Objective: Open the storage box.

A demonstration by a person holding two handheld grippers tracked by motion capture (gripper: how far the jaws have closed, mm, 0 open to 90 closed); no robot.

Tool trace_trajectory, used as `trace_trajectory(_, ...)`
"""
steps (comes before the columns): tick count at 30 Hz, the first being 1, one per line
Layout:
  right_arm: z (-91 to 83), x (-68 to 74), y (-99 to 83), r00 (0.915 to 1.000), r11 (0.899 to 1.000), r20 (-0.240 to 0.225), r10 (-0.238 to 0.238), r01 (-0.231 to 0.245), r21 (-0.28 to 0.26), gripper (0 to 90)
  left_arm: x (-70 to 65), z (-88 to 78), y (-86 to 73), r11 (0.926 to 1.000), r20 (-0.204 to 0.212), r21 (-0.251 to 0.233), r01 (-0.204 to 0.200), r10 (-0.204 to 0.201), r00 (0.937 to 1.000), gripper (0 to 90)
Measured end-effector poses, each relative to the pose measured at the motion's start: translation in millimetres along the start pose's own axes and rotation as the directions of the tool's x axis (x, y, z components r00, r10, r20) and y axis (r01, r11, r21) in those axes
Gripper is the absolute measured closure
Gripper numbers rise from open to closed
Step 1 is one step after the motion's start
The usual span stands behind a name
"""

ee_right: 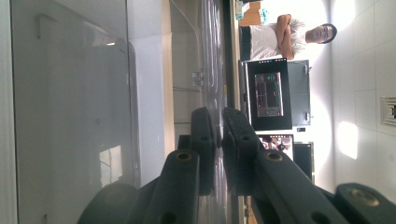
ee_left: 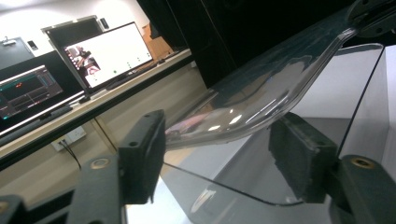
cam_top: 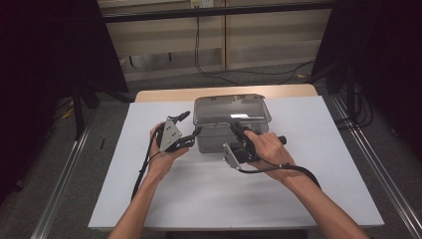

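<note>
A clear plastic box (cam_top: 219,142) with a clear lid (cam_top: 231,109) stands at the back middle of the white table top (cam_top: 308,164). My left gripper (cam_top: 194,133) is at the box's left side. In the left gripper view its jaws stand apart, with the lid's curved rim (ee_left: 261,88) running between the pads (ee_left: 140,158); I see no firm press. My right gripper (cam_top: 238,130) is at the box's front edge. In the right gripper view that gripper (ee_right: 218,140) is shut on the thin clear rim of the lid (ee_right: 212,70), beside the box's wall (ee_right: 70,93).
The white sheet leaves free room in front of the box and on both sides. Black curtains flank the table, and cables (cam_top: 239,72) lie on the floor behind it. Monitors (ee_left: 107,53) stand on a bench farther off, and a person (ee_right: 280,35) sits in the background.
</note>
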State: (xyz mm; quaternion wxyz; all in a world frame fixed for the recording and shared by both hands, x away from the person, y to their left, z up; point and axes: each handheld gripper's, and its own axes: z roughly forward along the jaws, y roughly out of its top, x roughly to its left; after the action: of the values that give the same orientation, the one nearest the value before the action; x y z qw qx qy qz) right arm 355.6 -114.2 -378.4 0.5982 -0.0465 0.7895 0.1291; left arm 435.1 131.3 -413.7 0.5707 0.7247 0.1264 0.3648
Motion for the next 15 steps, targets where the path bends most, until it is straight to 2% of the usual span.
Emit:
trace_trajectory(1,0.0,0.0,0.0,1.0000,1.000,0.000,0.000,0.000,0.000,83.8,-0.1,1.2,-0.9,1.0000,0.004,-0.003,-0.002,0.002,1.0000,39.2)
trace_trajectory(3,-0.1,-0.3,-0.3,1.0000,1.000,-0.001,0.002,-0.002,0.000,83.8,-0.2,3.0,-3.0,1.0000,0.011,0.000,-0.009,0.009,0.9999,47.4)
trace_trajectory(6,-0.5,0.1,-0.4,1.0000,1.000,-0.001,0.002,-0.002,0.001,83.8,-0.5,4.4,-4.0,0.9996,0.019,-0.006,-0.029,0.029,0.9994,52.5)
trace_trajectory(10,0.1,1.6,0.3,1.0000,1.000,-0.004,-0.001,0.001,0.000,83.7,0.3,6.0,-5.1,0.9984,0.017,0.004,-0.057,0.057,0.9982,55.0)
trace_trajectory(12,0.6,2.2,0.2,1.0000,1.000,-0.006,-0.005,0.005,-0.004,83.5,1.8,6.4,-5.9,0.9982,0.022,0.013,-0.059,0.058,0.9981,56.8)
trace_trajectory(15,0.7,3.4,0.5,0.9999,1.000,-0.012,-0.004,0.004,-0.006,83.4,3.8,8.6,-4.7,0.9955,0.024,0.016,-0.094,0.093,0.9954,57.6)
